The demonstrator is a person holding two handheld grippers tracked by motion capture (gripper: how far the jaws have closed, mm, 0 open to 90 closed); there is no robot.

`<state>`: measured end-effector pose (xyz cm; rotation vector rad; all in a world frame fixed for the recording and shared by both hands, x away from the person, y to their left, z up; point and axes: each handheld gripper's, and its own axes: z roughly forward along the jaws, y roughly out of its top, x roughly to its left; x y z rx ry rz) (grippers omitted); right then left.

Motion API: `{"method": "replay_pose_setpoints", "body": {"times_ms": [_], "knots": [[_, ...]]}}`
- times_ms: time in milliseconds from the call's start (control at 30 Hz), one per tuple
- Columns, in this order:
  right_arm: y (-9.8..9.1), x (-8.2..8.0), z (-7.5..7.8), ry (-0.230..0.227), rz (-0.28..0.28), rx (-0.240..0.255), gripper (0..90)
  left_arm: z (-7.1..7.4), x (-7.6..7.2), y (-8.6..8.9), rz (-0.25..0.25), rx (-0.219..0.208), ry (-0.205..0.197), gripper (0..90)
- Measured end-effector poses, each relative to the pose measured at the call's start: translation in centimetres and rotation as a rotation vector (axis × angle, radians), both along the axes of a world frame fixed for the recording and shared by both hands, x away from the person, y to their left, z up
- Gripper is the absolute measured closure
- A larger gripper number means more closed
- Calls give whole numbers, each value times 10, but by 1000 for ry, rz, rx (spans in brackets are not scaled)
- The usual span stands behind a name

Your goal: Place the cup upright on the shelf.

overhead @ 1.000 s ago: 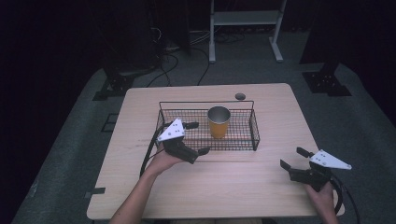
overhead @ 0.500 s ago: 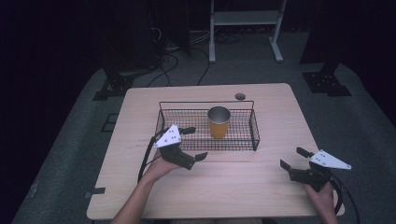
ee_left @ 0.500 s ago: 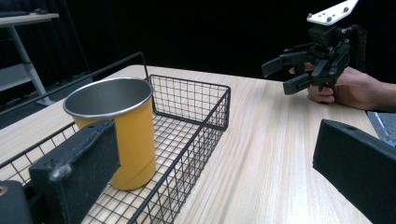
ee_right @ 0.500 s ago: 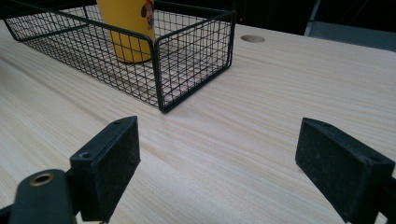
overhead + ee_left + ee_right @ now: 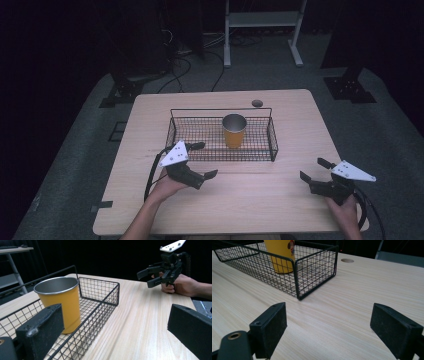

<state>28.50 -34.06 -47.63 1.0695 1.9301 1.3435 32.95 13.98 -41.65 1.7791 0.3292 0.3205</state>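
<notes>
both claws, left claw [image 5: 202, 160] and right claw [image 5: 313, 169], gape wide and empty above the pale wooden table [image 5: 280, 200] in a dark room.

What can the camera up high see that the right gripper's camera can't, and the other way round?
The high view alone takes in the steel inside of the yellow cup, both hands, the left gripper and the floor cables. The right gripper view alone brings out a small cartoon picture on the cup's side and the pads of the right gripper close up. Both take in the wire basket, the cup standing in it, and the round hole in the table.
</notes>
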Motion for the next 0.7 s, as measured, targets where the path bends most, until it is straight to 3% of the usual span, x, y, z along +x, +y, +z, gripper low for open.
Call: {"method": "replay_pose_setpoints", "body": {"times_ms": [700], "knots": [[-1,0,0,-3,4,-1,128,-21,-32,15,35,-33,16,0]]}}
